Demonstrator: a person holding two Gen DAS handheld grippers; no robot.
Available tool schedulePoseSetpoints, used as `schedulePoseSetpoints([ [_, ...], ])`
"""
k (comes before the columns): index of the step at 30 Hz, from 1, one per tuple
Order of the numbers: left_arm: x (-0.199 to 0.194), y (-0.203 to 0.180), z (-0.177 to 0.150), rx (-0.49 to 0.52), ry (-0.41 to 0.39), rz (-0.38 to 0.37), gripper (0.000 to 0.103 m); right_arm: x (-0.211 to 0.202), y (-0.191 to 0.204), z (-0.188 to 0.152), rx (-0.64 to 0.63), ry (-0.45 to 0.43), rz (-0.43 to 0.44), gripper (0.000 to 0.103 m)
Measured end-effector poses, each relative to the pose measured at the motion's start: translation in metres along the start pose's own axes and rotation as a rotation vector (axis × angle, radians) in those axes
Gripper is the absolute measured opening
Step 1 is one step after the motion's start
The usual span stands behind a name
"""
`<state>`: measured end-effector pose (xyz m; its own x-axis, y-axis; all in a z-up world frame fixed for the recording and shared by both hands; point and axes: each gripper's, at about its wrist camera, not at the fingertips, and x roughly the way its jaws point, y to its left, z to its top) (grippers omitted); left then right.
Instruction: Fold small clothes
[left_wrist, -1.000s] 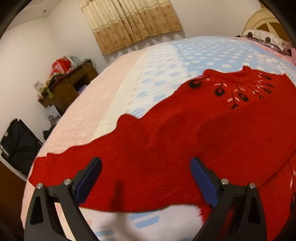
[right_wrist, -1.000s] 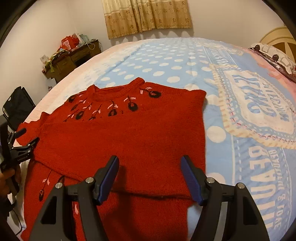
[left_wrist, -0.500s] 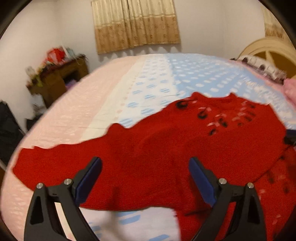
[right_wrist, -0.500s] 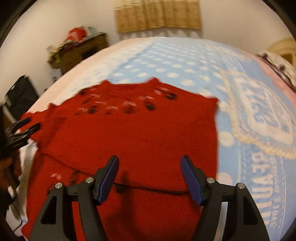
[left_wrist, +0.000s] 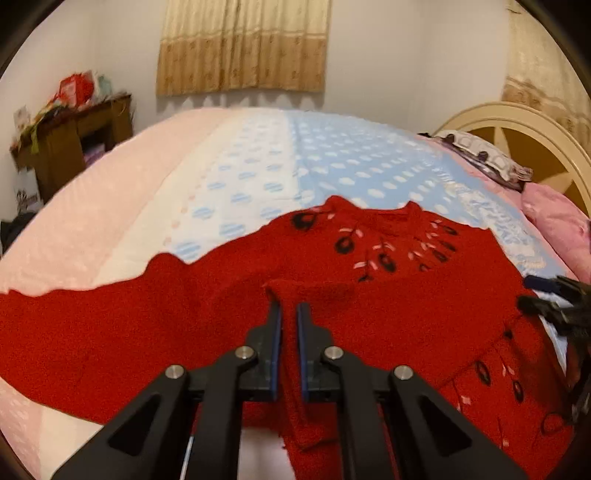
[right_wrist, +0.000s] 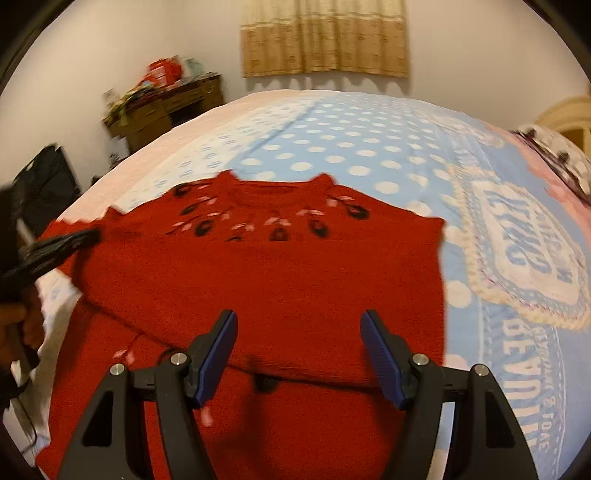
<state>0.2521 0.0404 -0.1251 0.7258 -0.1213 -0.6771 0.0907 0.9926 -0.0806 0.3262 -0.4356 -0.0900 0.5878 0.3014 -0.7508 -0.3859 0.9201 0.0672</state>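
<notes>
A small red knit sweater (left_wrist: 369, 306) with black and pink embroidery lies on the bed, one sleeve folded across its body; it also shows in the right wrist view (right_wrist: 280, 280). My left gripper (left_wrist: 289, 314) is shut on a pinched fold of the sweater at its left side. The left gripper also shows at the left edge of the right wrist view (right_wrist: 62, 240). My right gripper (right_wrist: 298, 332) is open and empty above the sweater's lower middle. Its fingers (left_wrist: 543, 295) show at the right edge of the left wrist view.
The bed has a blue polka-dot quilt (right_wrist: 332, 147) with a pink band (left_wrist: 110, 206) at the left. A cluttered wooden desk (right_wrist: 166, 107) and a black bag (right_wrist: 44, 184) stand past the bed's left side. Pink pillows (left_wrist: 557, 218) and a headboard (left_wrist: 517, 133) are at the right.
My left gripper has shut on a fold of the sweater; it was open before. Both views have swung to face the sweater more squarely. The right gripper stays open.
</notes>
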Motion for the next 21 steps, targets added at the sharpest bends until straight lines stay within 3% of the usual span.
schedulePoseSetpoints([
  [2,0.007,0.000,-0.003,0.015,0.036,0.022,0.010,0.001,-0.014,0.001,0.062,-0.002,-0.008,0.070],
  [4,0.016,0.002,-0.007,0.026,0.058,0.078,0.018,0.002,-0.025,0.000,0.112,-0.003,-0.018,0.070],
  [5,0.023,0.004,-0.008,0.035,0.076,0.140,0.025,0.003,-0.029,0.000,0.129,0.000,-0.025,0.070],
  [6,0.027,0.008,-0.010,0.036,0.090,0.183,0.046,0.005,-0.032,-0.002,0.137,0.007,-0.031,0.070],
  [7,0.028,0.011,-0.012,0.029,0.082,0.212,0.053,0.009,-0.035,-0.003,0.133,0.021,-0.032,0.070],
  [9,0.024,0.018,-0.016,0.001,0.063,0.191,0.057,0.023,-0.040,-0.008,0.115,0.087,-0.029,0.070],
  [13,0.010,0.025,-0.019,-0.002,0.057,0.174,0.061,0.020,-0.040,-0.010,0.090,0.077,-0.042,0.070],
  [15,0.001,0.029,-0.023,0.002,0.036,0.195,0.083,0.013,-0.037,-0.008,0.105,0.045,-0.049,0.070],
  [17,-0.001,0.035,-0.028,0.004,0.025,0.224,0.092,0.019,-0.032,-0.009,0.089,0.075,-0.042,0.073],
  [20,0.010,0.041,-0.031,0.003,0.103,0.239,0.093,0.028,-0.009,-0.007,-0.016,0.131,-0.145,0.073],
  [21,0.008,0.043,-0.033,0.001,0.103,0.240,0.093,0.026,-0.004,-0.005,-0.012,0.134,-0.138,0.073],
])
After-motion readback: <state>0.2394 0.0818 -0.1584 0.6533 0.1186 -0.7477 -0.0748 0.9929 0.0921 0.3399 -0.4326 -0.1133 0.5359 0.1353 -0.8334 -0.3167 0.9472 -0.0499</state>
